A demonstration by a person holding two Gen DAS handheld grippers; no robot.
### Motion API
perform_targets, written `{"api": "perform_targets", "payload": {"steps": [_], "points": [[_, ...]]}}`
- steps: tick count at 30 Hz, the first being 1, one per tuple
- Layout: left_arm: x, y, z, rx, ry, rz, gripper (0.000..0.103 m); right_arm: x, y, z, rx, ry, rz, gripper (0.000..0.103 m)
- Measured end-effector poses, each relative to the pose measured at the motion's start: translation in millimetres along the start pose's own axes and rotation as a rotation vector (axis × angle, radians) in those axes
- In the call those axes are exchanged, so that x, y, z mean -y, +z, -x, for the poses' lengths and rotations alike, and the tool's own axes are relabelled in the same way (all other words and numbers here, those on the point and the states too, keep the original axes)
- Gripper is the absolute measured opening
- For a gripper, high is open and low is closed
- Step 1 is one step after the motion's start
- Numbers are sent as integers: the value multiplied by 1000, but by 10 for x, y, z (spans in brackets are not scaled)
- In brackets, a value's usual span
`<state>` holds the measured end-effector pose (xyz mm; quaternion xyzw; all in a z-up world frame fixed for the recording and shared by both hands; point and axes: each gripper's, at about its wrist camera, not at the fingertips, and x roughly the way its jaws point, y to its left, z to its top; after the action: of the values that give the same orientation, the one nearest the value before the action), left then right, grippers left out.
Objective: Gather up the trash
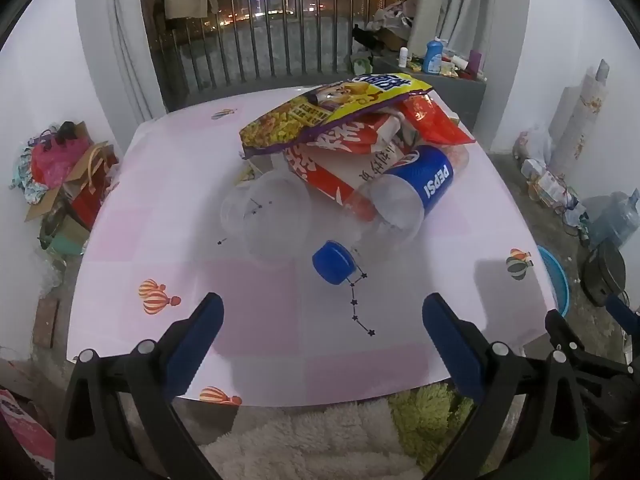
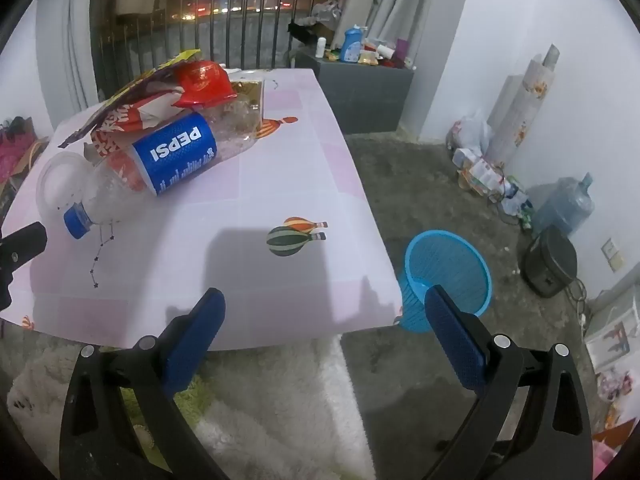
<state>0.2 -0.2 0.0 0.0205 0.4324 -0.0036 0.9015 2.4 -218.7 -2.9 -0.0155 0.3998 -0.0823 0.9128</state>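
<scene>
Left wrist view shows the left tool (image 1: 322, 312) with its jaws spread wide and nothing between them, hanging over the near edge of the surface (image 1: 160, 208). Ahead lies a heap of trash: a yellow snack bag (image 1: 320, 116) on top, red wrappers (image 1: 340, 160) under it, a clear cup (image 1: 268, 212) on its side to the left, and a Pepsi bottle (image 1: 416, 188) lying with its blue cap (image 1: 334, 262) toward the tool.

In the right wrist view the right tool (image 2: 324, 308) is likewise wide apart and empty, poised over the surface's near right corner. The bottle and wrappers sit well off to its left. A blue basket (image 2: 452, 268) stands on the floor just beside that corner.
</scene>
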Motion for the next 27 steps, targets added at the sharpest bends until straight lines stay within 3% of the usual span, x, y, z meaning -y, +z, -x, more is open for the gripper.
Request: {"api": "perform_targets", "payload": {"steps": [27], "points": [[-24, -53, -43, -22, -1, 4, 98, -2, 18, -4, -1, 3, 2, 95]]}}
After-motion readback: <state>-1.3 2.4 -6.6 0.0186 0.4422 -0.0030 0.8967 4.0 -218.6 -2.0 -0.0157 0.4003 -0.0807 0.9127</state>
